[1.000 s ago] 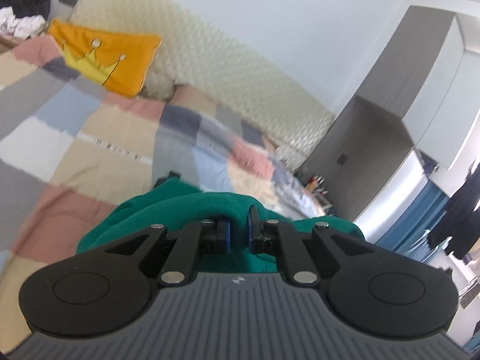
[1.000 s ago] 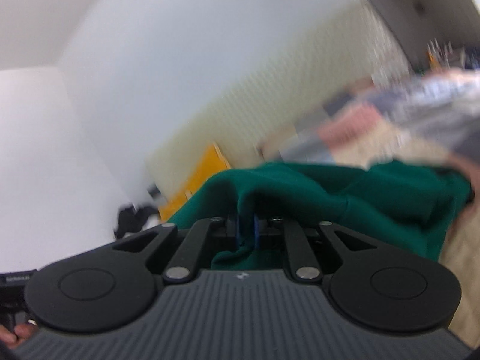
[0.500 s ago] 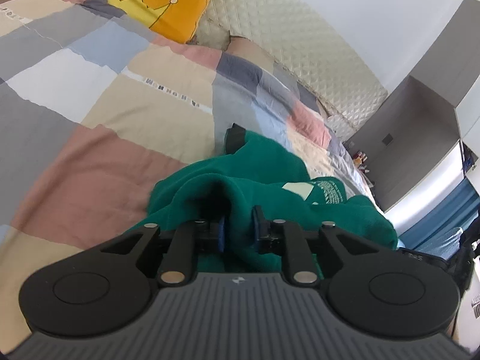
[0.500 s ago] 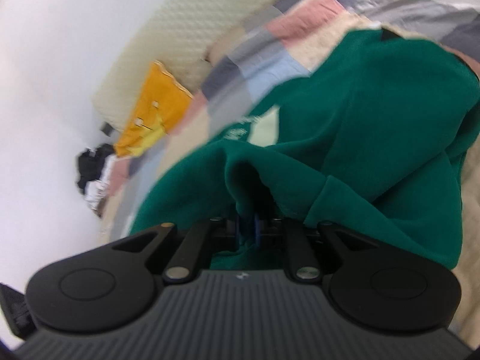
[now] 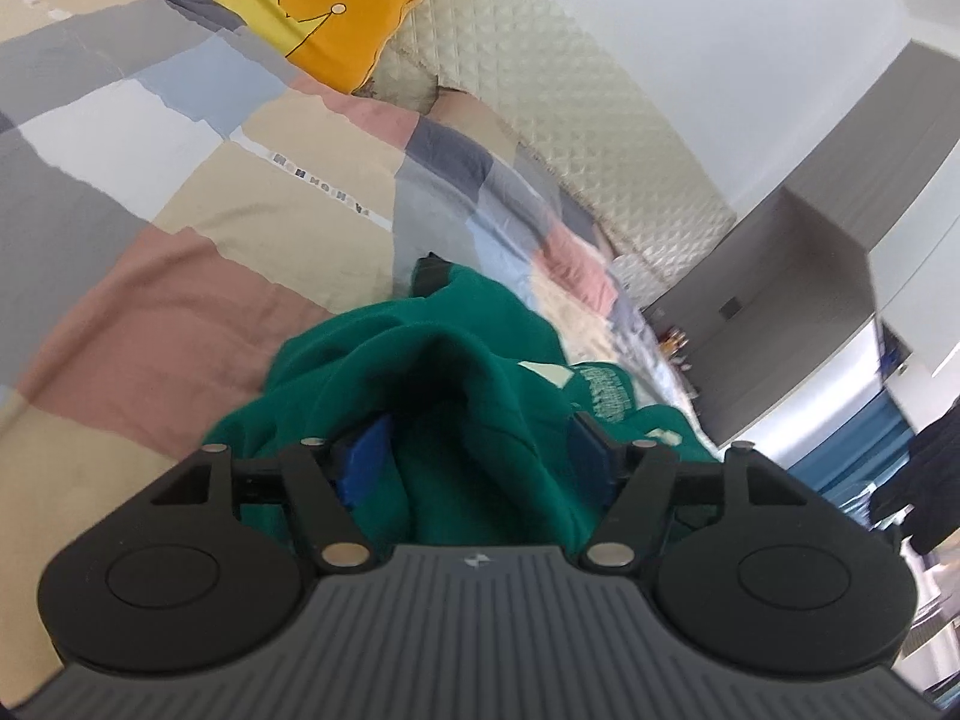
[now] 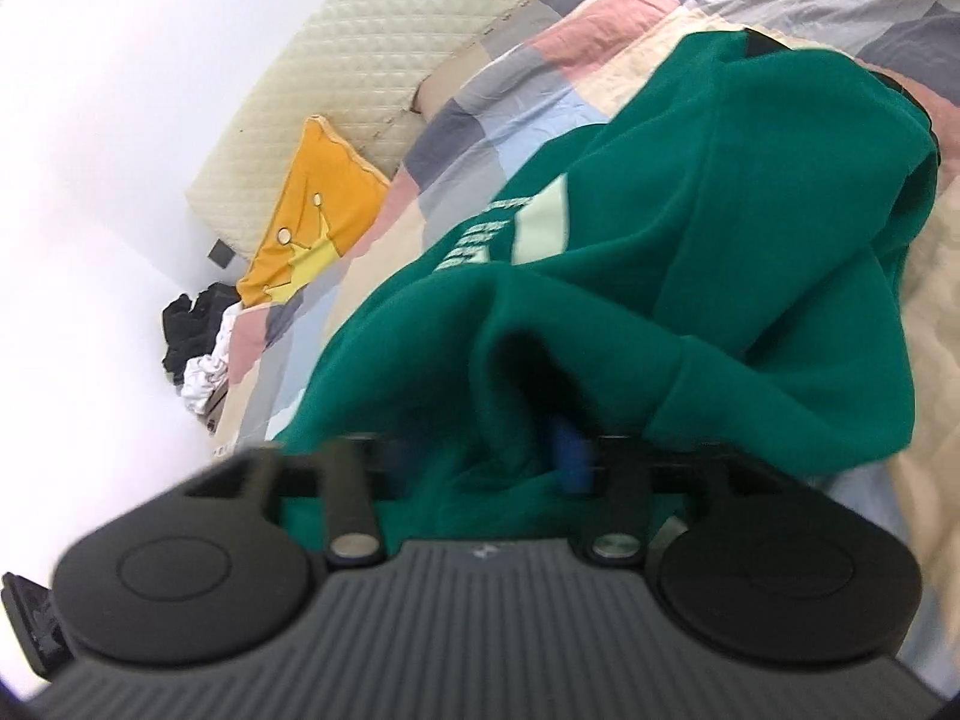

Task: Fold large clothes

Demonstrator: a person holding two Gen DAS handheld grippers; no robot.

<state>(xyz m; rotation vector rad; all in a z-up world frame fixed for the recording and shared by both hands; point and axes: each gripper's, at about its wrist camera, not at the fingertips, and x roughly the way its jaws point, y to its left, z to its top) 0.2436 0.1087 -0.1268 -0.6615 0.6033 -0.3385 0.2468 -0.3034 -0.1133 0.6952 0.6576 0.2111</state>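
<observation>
With both the left gripper (image 5: 480, 456) and right gripper (image 6: 480, 456) just spread and released, we see the green sweatshirt (image 6: 690, 252) bunched loose between each pair of jaws, stretching forward onto the bed (image 5: 150, 276)

One green sweatshirt (image 5: 480, 372), one orange crown cushion (image 5: 312, 18), one patchwork bedspread (image 5: 150, 192), two tongs (image 5: 477, 456) (image 6: 480, 456).

Your right gripper (image 6: 480, 456) is showing blurred; green sweatshirt (image 6: 690, 252) folds are covering its left pad. The chest print (image 5: 606, 399) is reading too small. Frame edges are cropping the bedspread (image 5: 180, 192).
</observation>
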